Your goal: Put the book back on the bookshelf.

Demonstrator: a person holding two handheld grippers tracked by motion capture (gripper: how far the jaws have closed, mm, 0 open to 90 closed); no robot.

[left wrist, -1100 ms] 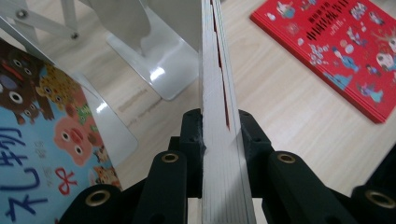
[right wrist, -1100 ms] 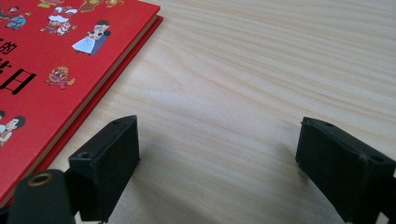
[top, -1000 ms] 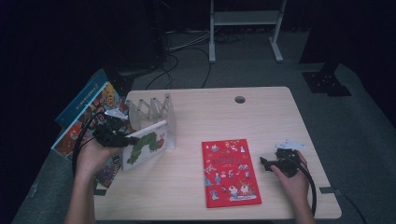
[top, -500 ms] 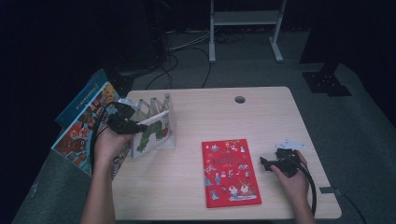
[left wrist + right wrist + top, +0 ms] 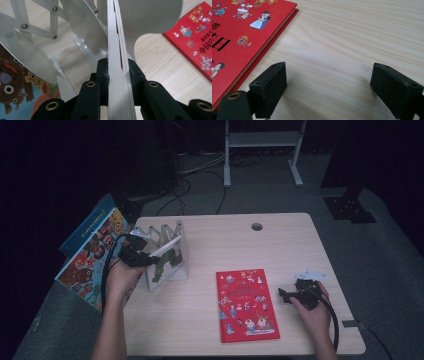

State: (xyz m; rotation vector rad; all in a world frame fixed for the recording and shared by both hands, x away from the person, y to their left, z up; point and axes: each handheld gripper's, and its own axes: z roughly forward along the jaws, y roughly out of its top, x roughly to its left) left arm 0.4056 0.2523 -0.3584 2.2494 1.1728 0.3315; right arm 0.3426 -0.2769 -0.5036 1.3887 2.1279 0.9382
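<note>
Left claw (image 5: 117, 75) tight on white book (image 5: 117, 45).

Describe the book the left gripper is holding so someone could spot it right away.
On the table's left side stands a metal rack. The book leans upright at it, clamped in the left gripper. Its cover is white with a green figure, unlike the red book lying flat.

Pale matt wood-grain table (image 5: 342, 37), glossy red book cover (image 5: 239, 27), brushed metal rack (image 5: 82, 32).

Dim lab, bare desk (image 5: 280, 245), floor cables (image 5: 200, 170)
</note>
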